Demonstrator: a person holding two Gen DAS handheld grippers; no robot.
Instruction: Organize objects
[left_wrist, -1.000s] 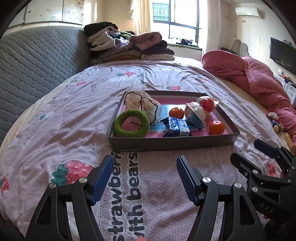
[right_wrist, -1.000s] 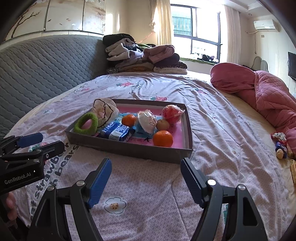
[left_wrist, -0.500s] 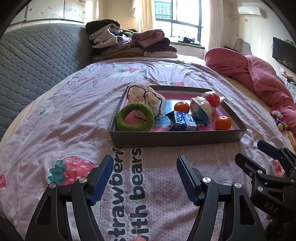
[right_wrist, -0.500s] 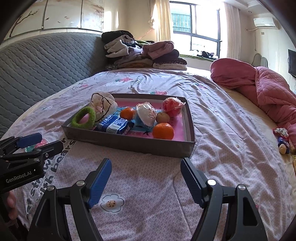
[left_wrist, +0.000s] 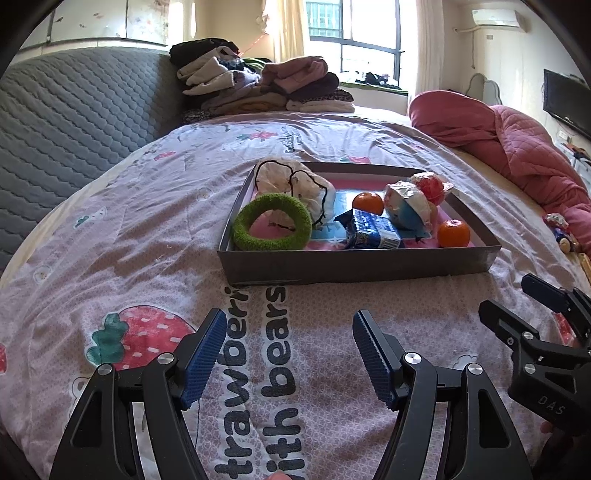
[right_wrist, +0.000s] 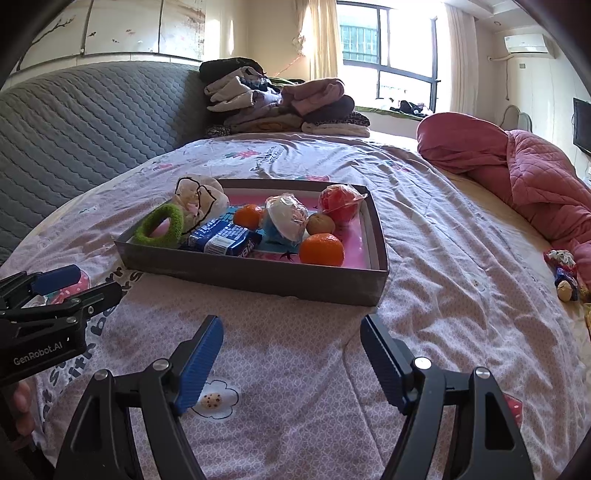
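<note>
Tray (left_wrist: 354, 264) of grey card sits on the bed (left_wrist: 140, 236), ahead of both tools and apart from them. It holds a green ring (left_wrist: 271, 226) at its left end, a white drawstring pouch (left_wrist: 295, 184) behind that, a blue packet (left_wrist: 373, 230), two oranges (left_wrist: 453, 232), a wrapped white bundle (left_wrist: 406, 203) and a bagged red ball (left_wrist: 430, 186). Only the right wrist view shows a small brown fruit (right_wrist: 320, 223) tucked between the bundle and the red ball. The left tool (left_wrist: 290, 356) hovers over the printed sheet with its jaws wide and empty; the right tool (right_wrist: 291, 363) is likewise spread wide, gripping nothing. Each view catches the other tool at its edge.
</note>
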